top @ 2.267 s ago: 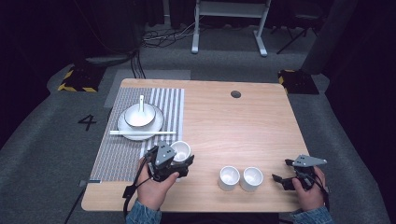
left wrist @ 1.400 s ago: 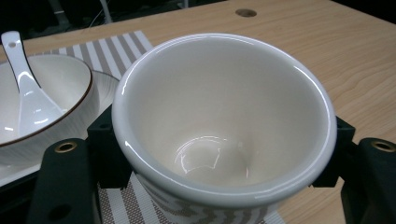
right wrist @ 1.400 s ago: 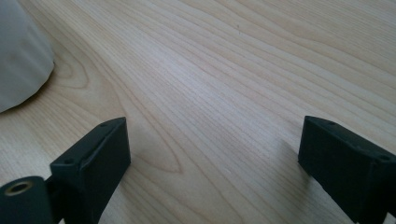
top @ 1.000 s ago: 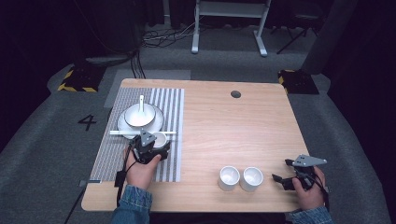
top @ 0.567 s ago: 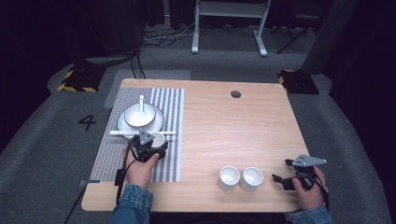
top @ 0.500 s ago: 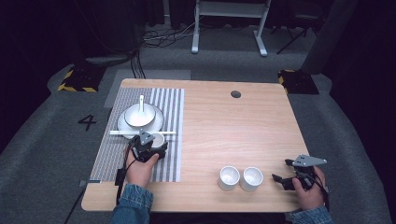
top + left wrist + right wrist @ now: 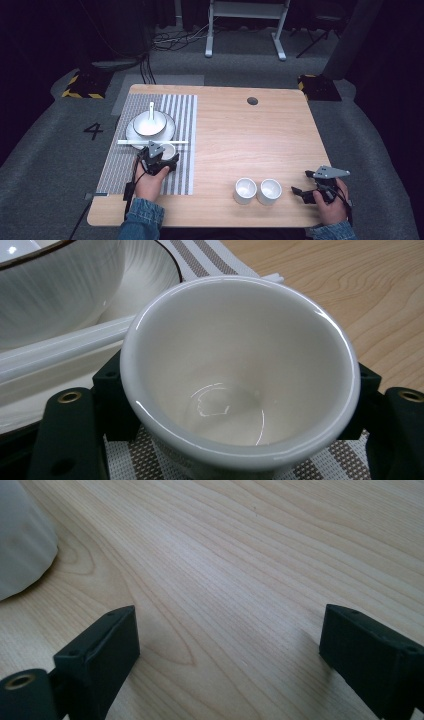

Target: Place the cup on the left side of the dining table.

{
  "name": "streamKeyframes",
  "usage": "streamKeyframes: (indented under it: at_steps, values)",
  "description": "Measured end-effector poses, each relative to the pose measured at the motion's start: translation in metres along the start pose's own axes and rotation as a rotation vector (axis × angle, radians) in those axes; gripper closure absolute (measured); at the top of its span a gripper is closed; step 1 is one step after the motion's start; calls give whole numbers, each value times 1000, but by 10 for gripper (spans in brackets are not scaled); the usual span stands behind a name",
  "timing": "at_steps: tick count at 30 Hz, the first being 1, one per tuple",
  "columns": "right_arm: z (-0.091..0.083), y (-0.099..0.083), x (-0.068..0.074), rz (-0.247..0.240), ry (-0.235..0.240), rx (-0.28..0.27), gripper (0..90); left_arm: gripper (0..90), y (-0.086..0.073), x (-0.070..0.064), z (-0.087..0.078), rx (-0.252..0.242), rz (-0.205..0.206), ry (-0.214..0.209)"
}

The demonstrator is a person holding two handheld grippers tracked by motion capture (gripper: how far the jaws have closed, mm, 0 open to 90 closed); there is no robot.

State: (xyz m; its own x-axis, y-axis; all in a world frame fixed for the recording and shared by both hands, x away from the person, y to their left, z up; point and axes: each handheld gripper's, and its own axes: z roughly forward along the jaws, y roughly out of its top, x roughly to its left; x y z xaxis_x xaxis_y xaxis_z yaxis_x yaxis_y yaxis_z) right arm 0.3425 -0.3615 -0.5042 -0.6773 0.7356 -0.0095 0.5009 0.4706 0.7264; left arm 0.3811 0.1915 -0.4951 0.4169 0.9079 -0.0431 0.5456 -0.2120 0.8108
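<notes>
My left gripper (image 7: 161, 156) is shut on a small white cup (image 7: 168, 149) over the striped placemat (image 7: 120, 165), just in front of the white chopsticks (image 7: 150, 142). In the left gripper view the empty cup (image 7: 240, 375) sits between the black jaws, with the placemat under it. I cannot tell whether it touches the mat. My right gripper (image 7: 301, 183) stands open at the table's front right, jaws wide apart over bare wood (image 7: 230, 650). Two more white cups (image 7: 245, 190) (image 7: 269, 191) stand to its left; one cup's side (image 7: 20, 545) shows at the left edge of the right gripper view.
Behind the held cup, a white bowl (image 7: 150, 125) with a spoon (image 7: 152, 111) sits on a plate on the mat. The bowl's dark rim (image 7: 60, 285) is close in the left gripper view. A round cable hole (image 7: 252, 101) marks the far table edge.
Over about two seconds my left gripper carried the cup left and farther back, from the mat's right edge to just in front of the chopsticks; it has since stayed still. The right gripper has not moved.
</notes>
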Motion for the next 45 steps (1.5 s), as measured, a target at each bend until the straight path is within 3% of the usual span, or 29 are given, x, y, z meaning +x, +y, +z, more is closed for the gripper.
streamKeyframes:
  at_steps: [4, 6, 14, 21, 36, 45]
  values:
    - [0, 0, 0, 1, -1, 0, 93, 246, -1, 0, 2, 26, -28, 11]
    - [0, 0, 0, 1, -1, 0, 93, 212, -2, 0, 2, 27, -23, 18]
    - [0, 0, 0, 1, -1, -1, 93, 210, 2, -2, -4, 13, -29, 32]
    - [0, 0, 0, -3, -3, -2, 93, 208, 3, -3, -21, 5, -34, 27]
    - [0, 0, 0, 0, 1, -1, 96, 198, 7, -16, -61, -18, 18, 4]
    - [1, 1, -2, -10, 11, 2, 91, 197, 4, -16, -99, -63, 27, 4]
